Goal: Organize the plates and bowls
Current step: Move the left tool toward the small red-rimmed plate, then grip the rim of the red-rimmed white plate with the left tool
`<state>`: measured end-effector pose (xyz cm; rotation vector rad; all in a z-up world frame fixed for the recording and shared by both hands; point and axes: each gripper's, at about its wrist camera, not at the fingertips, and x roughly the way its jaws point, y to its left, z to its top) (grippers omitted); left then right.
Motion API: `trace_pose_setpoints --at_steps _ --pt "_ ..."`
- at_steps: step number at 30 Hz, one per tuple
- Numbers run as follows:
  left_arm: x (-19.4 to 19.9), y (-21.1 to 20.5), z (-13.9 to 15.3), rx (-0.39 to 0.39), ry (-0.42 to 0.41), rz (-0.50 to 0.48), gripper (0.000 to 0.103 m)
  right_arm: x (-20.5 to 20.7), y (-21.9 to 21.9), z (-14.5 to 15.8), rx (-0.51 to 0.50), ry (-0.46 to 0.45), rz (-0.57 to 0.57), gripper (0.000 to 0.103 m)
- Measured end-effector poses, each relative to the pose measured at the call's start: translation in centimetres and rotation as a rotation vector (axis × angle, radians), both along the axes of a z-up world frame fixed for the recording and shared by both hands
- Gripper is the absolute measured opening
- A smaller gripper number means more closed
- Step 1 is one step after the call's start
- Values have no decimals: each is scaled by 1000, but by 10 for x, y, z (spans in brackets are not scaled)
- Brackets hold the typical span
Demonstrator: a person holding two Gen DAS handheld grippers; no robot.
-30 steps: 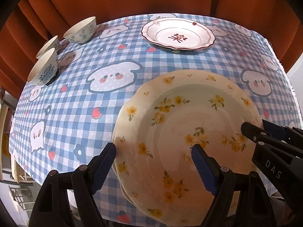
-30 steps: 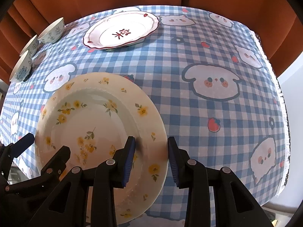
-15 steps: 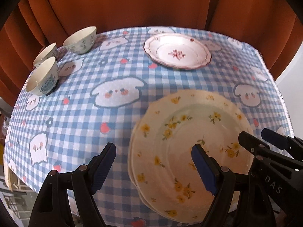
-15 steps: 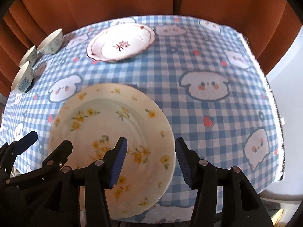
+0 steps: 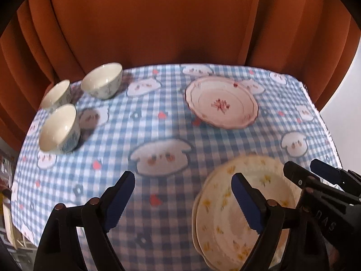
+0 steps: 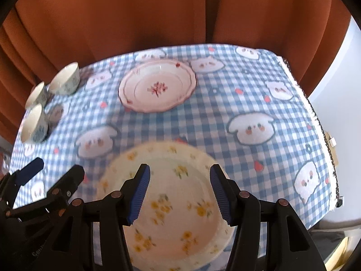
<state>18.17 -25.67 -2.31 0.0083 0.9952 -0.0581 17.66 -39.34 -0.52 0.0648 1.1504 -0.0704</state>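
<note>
Left edge of the table: three small white ceramic bowls with blue pattern sat in a tight cluster on the blue-and-white checked tablecloth with cartoon animal prints [image 5: 171,117]. Front bowl [image 5: 59,128] nearest the camera, rear-left bowl [image 5: 56,93] just behind it, rear-right bowl [image 5: 102,80] beside that one. All upright, none stacked.

Left gripper [image 5: 182,198], black with blue ribbed pads: jaws stood wide apart and had just been opening a bit further, nothing between them, only tablecloth below. Its right finger overlapped the near plates in view but wasn't pressing on anything.

Centre rear: white scalloped plate with a red rim line and red flower in the middle [image 6: 158,88], flat on the cloth, well apart from the bowls and from the near plates.

Near edge, centre-right: cream plate with yellow flower sprigs [image 6: 176,205] lying flat, on top of another matching plate whose rim showed at its left side in the left wrist view.

Right gripper [image 6: 179,192]: jaws apart above the yellow-flower plate, had just been opening, pads clear of the rim, holding nothing.

Behind the table: rust-orange curtain [image 6: 158,11].
</note>
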Motion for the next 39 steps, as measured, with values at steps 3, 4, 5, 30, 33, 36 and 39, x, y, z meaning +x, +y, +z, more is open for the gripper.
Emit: trace_pose_setpoints --at_steps 3,4,5,30,33,36,39 --pt "17 3 7 0 -23 6 90 15 2 12 6 -37 -19 60" --pt "23 4 9 -4 -24 11 90 21 3 14 5 -46 -24 60" --pt "28 5 10 -9 -28 11 90 26 2 16 7 -51 -29 62" --pt "183 -4 -63 4 55 55 92 187 -33 -52 51 -44 -41 74" --pt "192 -10 -74 5 66 45 91 201 -35 -67 67 -23 -47 74" --pt "201 -16 -87 6 84 45 88 212 -34 -81 80 -6 -53 74" --pt "207 -19 -97 -4 103 44 84 219 -34 -92 72 4 -46 74"
